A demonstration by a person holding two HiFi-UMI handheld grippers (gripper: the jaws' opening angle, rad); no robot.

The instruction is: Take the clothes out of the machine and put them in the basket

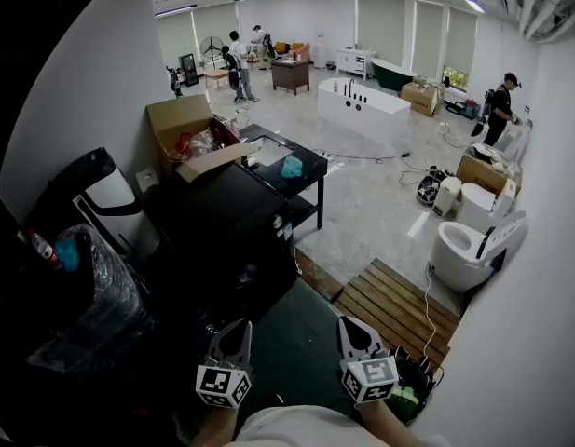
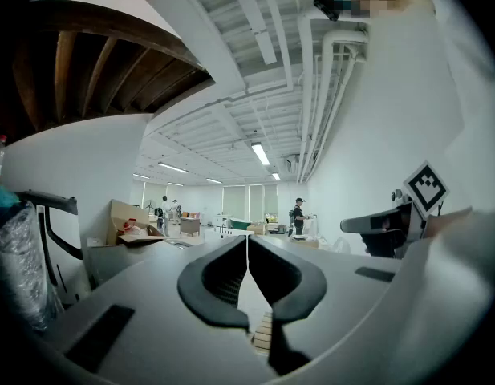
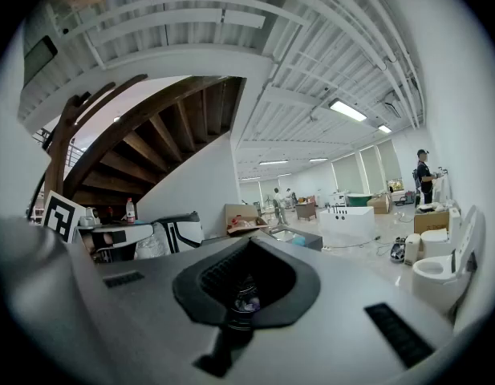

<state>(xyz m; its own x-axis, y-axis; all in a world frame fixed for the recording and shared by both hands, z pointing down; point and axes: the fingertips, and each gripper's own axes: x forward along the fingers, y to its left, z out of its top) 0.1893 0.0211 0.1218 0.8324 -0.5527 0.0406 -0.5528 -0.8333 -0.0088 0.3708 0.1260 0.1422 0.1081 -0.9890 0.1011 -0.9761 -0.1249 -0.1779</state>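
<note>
The machine (image 1: 222,240) is a black box on the floor ahead of me and to the left; I cannot see its door or any clothes. A dark basket-like container (image 1: 413,389) with something green in it sits by my right side. My left gripper (image 1: 233,341) and right gripper (image 1: 352,335) are held side by side, low and level, short of the machine. The left gripper (image 2: 247,243) has its jaw tips touching with nothing between them. The right gripper (image 3: 249,251) is shut and holds nothing as well.
A black table (image 1: 310,170) with a blue item (image 1: 292,166) stands behind the machine, beside an open cardboard box (image 1: 189,138). A wooden slat platform (image 1: 394,305) and a white toilet (image 1: 473,245) are to the right. Plastic-wrapped goods (image 1: 91,296) stand at the left. People stand far back.
</note>
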